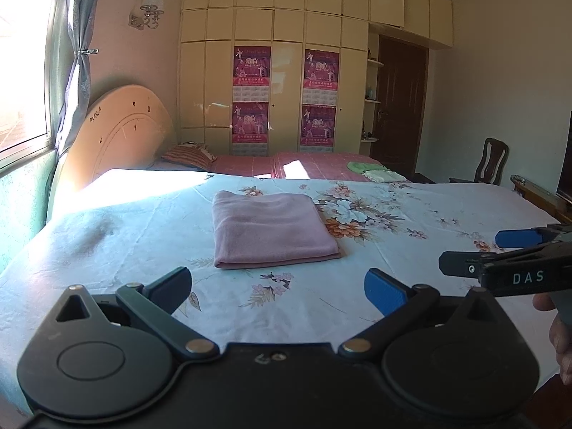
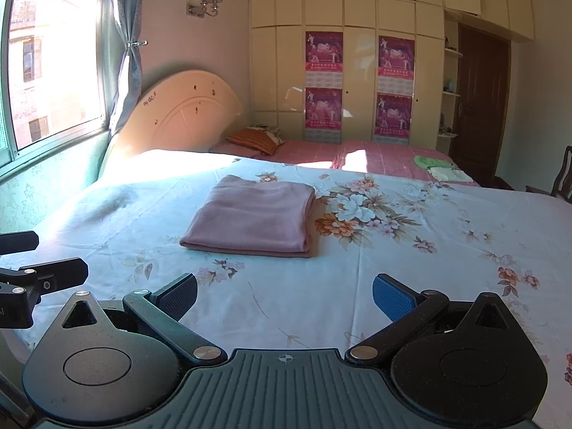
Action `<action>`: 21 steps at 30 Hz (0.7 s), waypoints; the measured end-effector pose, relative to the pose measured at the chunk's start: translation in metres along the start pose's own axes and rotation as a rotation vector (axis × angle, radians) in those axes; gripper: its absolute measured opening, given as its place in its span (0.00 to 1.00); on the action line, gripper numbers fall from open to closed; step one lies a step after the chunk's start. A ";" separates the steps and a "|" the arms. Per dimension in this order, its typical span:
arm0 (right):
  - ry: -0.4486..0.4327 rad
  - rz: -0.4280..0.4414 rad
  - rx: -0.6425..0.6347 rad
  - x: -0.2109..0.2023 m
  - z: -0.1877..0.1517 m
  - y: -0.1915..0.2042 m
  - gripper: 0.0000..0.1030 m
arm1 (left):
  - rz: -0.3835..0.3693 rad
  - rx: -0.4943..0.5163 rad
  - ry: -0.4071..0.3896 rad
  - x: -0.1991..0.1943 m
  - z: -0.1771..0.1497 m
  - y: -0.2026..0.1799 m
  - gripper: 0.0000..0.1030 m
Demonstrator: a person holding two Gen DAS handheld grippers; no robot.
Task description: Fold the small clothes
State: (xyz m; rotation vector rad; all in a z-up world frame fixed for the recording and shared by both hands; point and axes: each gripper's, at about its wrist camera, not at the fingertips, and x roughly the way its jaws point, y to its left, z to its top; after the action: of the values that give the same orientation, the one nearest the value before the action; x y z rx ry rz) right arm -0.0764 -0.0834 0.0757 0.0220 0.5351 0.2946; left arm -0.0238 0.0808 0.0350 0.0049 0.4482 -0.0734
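A pink cloth (image 1: 270, 229) (image 2: 254, 214) lies folded into a neat rectangle on the floral bedsheet (image 1: 375, 279) (image 2: 393, 268). My left gripper (image 1: 279, 289) hovers open just in front of it, nothing between its fingers. My right gripper (image 2: 285, 295) is open too and sits a little nearer the bed's front edge, also empty. In the left wrist view the right gripper (image 1: 475, 252) enters from the right, open, with part of a hand (image 1: 557, 329) behind it. The right wrist view shows the left gripper (image 2: 35, 255) at the left edge.
Folded green and white clothes (image 1: 375, 171) (image 2: 441, 168) rest on a pink-covered bed behind. A striped pillow (image 1: 187, 155) lies by the headboard (image 1: 118, 132). A wardrobe with posters (image 1: 282, 100), a dark door (image 1: 400, 103) and a chair (image 1: 491, 161) stand beyond.
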 end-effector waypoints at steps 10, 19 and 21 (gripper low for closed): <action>-0.002 -0.002 -0.022 -0.004 0.003 0.002 1.00 | 0.000 -0.001 0.000 0.000 0.000 0.002 1.00; -0.003 0.000 -0.031 -0.002 0.004 0.005 1.00 | 0.002 0.000 -0.005 -0.002 0.000 0.003 1.00; -0.004 0.000 -0.033 -0.002 0.005 0.004 1.00 | 0.001 -0.002 -0.006 -0.001 0.001 0.004 1.00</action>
State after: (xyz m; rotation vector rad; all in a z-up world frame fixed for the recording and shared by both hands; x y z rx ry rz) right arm -0.0769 -0.0796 0.0811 -0.0094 0.5258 0.3035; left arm -0.0244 0.0847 0.0362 0.0034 0.4423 -0.0720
